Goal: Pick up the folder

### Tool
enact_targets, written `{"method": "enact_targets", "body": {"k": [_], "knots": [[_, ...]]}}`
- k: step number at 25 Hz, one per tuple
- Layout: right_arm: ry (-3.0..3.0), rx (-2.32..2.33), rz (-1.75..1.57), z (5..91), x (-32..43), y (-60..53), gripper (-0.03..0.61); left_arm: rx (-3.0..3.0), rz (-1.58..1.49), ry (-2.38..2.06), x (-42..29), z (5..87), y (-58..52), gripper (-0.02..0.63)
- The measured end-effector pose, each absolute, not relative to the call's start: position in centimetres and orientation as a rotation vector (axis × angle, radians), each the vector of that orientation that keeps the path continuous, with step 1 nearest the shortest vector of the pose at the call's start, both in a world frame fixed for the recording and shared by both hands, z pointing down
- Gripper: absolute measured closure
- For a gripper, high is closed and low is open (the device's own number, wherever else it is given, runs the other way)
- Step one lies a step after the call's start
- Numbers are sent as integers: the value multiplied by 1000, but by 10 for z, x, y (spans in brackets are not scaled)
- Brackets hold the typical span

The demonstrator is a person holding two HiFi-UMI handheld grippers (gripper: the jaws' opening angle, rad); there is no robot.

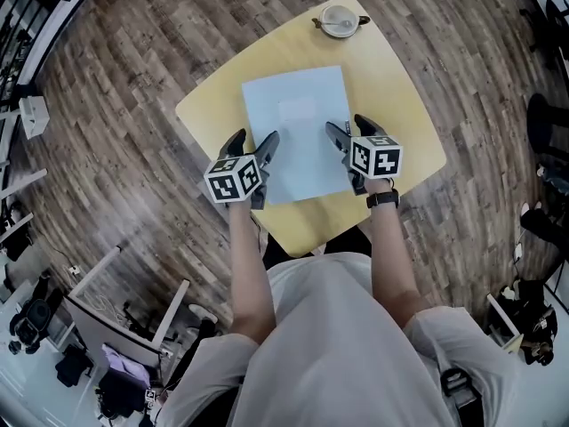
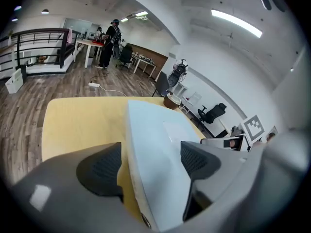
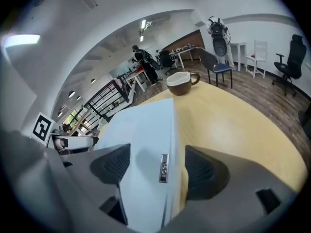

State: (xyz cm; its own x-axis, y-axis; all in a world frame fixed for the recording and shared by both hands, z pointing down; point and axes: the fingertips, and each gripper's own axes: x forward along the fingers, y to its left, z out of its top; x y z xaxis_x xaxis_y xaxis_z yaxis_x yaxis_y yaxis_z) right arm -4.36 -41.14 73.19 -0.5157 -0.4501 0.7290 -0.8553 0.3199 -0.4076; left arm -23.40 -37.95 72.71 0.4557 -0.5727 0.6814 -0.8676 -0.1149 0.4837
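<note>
Plainly nothing legible on the folder (image 1: 298, 127): just a blank pale label (image 1: 298, 109) on the light-blue cover, ahead of and between both claws, plus a small metal clasp (image 3: 164, 168) with marks too small to read, right between the jaws of the right gripper (image 1: 348, 130). Released there, jaws spread wide astride the folder's right edge, pads off it. Likewise at the left gripper (image 1: 253, 142): released, astride the left edge. Folder flat on the yellow table (image 1: 400, 105). Far beyond the right claw, a brown cup (image 1: 339, 20), pale inside, contents unclear.
</note>
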Motion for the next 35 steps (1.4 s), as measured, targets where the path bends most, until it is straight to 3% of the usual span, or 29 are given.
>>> {"method": "enact_targets", "body": {"k": [4, 21, 35], "knots": [[-2109, 1126, 1164, 745, -50, -412, 252, 1738, 369, -1192, -230, 746, -382, 225], [-2060, 1134, 1151, 748, -48, -405, 253, 1645, 334, -1172, -219, 758, -374, 244], [-2255, 1129, 1008, 664, -72, -413, 253, 1754, 265, -1327, -240, 676, -373, 243]]}}
